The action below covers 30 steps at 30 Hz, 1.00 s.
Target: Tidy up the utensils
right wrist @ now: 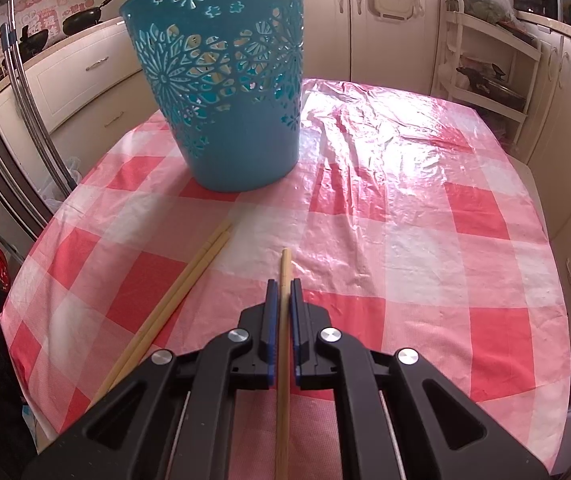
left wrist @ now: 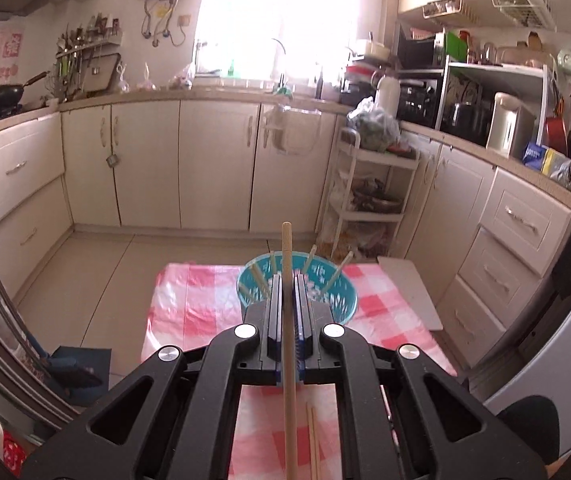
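Observation:
My left gripper (left wrist: pixel 285 280) is shut on a wooden chopstick (left wrist: pixel 287 256) whose tip sticks up past the fingertips, high above the table. Below and beyond it stands the teal cut-out basket (left wrist: pixel 345 300) with several chopsticks (left wrist: pixel 309 258) leaning inside. In the right wrist view my right gripper (right wrist: pixel 284 285) is shut on another chopstick (right wrist: pixel 285 268), low over the red-and-white checked tablecloth (right wrist: pixel 405 220). The teal basket (right wrist: pixel 229 92) stands ahead and to the left of it. A pair of loose chopsticks (right wrist: pixel 189 280) lies on the cloth left of the right gripper; that pair (left wrist: pixel 312 440) also shows under the left gripper.
The table is small, with edges near on all sides. Cream kitchen cabinets (left wrist: pixel 213 160) line the far wall. A white shelf trolley (left wrist: pixel 369 192) stands at the back right. A metal rail (right wrist: pixel 25 92) rises at the table's left side.

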Motion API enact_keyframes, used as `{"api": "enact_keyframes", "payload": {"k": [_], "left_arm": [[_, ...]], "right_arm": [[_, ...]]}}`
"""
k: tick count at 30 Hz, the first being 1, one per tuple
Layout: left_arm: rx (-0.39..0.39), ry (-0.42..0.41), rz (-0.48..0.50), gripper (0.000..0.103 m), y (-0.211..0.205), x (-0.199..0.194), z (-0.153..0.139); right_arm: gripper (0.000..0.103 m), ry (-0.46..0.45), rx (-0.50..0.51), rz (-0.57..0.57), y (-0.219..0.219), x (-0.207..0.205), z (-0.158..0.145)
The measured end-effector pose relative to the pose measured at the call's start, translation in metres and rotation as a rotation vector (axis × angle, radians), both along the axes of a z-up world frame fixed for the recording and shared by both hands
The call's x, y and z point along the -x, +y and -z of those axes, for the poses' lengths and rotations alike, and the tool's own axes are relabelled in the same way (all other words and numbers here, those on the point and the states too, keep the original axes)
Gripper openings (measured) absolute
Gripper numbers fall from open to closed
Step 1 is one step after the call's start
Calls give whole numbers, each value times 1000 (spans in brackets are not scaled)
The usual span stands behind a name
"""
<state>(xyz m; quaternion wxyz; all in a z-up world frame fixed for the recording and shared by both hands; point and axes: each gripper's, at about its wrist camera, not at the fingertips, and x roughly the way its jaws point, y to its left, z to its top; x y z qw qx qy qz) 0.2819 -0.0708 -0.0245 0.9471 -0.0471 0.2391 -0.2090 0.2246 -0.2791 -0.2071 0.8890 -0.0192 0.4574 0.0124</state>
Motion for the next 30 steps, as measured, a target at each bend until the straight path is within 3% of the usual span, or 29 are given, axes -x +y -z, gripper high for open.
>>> {"api": "enact_keyframes", "payload": {"k": [6, 13, 20, 30], "left_arm": [[44, -90, -23, 5, -17, -30, -33], [110, -129, -83, 5, -34, -82, -39], [150, -74, -148, 5, -45, -136, -4], [49, -11, -145, 5, -74, -154, 51]], "right_arm": [[7, 0, -6, 3, -1, 0, 0], [8, 1, -23, 5, -3, -1, 0], [11, 4, -62, 4, -7, -2, 0], [17, 4, -49, -16, -2, -2, 0]]}}
